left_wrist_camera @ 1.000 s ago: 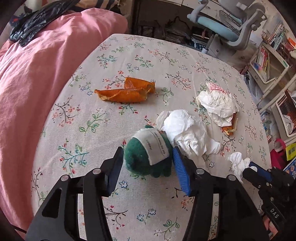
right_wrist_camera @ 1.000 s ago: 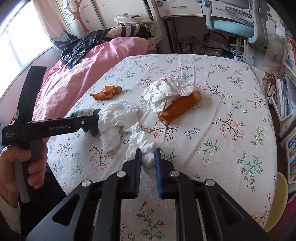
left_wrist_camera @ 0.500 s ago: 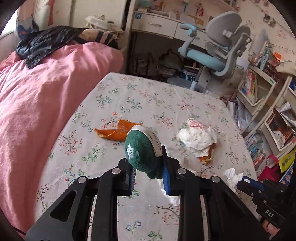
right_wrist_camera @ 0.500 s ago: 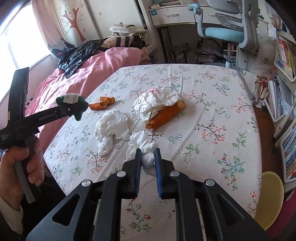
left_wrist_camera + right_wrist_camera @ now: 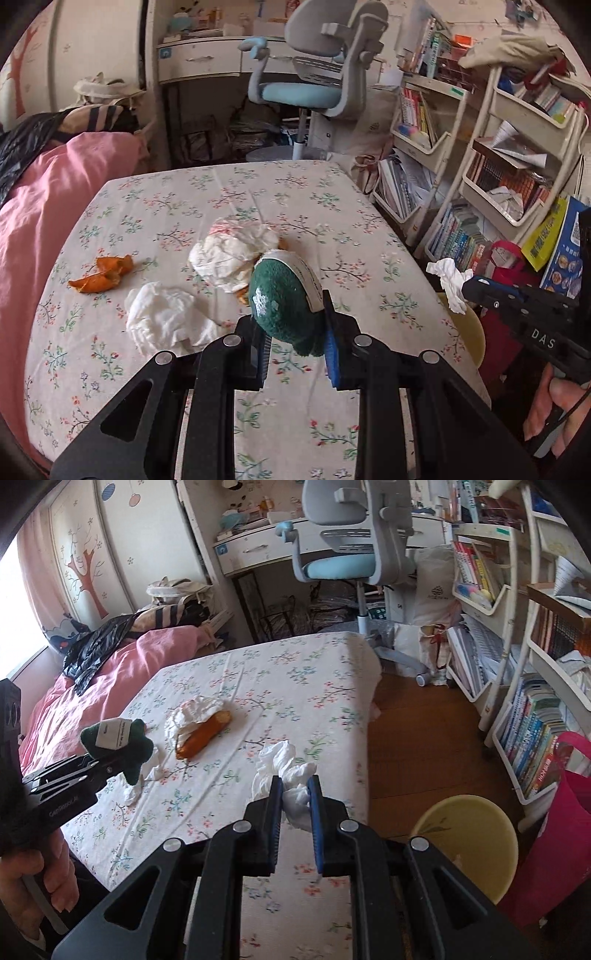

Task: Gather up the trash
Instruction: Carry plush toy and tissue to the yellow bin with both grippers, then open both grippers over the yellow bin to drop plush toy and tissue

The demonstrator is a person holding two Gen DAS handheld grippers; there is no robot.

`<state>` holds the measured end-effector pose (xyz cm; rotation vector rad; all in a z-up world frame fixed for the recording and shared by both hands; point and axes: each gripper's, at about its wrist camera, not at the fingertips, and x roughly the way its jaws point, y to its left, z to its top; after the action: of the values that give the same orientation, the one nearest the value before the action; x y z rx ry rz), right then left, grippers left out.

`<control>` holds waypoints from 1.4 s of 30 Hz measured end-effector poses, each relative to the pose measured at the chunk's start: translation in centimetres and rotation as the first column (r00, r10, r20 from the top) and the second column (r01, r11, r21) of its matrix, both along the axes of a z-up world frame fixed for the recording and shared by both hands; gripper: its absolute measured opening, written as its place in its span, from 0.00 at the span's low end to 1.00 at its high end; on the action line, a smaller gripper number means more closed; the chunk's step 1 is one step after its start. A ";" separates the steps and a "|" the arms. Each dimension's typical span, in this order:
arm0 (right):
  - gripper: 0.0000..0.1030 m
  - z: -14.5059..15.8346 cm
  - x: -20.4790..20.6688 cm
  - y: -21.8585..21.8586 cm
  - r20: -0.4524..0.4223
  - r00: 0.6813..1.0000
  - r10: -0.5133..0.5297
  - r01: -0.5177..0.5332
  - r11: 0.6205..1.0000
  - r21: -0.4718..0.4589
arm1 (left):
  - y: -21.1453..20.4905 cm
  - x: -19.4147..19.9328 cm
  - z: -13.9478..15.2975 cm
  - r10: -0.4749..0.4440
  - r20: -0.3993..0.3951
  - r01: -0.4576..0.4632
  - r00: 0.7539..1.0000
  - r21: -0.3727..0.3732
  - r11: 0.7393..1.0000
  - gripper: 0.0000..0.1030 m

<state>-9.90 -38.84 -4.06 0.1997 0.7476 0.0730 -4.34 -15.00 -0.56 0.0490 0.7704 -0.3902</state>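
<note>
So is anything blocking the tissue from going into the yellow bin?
Nothing visible. The right tool holds the tissue over the bed's edge, and the yellow bin stands open on the floor beside it.

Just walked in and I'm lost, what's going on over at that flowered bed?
A person is clearing trash off the floral sheet, a tool in each hand. The left tool is shut on a green plush thing; the right tool is shut on a crumpled white tissue. Orange peel, more tissue and a paper-wrapped orange roll lie on the sheet. A yellow bin stands beside the bed.
</note>
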 end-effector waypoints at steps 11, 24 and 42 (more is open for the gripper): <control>0.15 -2.4 -1.2 -7.8 -0.054 0.976 -0.209 0.209 0.978 -0.012 | -8.1 -1.1 0.5 -0.101 0.003 0.101 0.995 -0.005 0.995 0.22; 0.40 -4.6 -2.1 -12.9 -0.103 0.927 -0.359 0.364 0.931 0.033 | -16.3 -2.6 -0.8 -0.233 -0.004 0.232 0.973 0.057 0.971 0.22; 0.64 2.4 -8.7 -15.7 0.293 0.830 -0.474 0.425 0.879 0.218 | -27.4 -2.1 -2.8 -0.426 -0.091 0.421 0.900 -0.067 0.904 0.35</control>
<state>-18.63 -54.51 -1.67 0.4875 0.3329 -0.2875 -6.49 -42.45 -3.36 0.1566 0.8526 -0.8319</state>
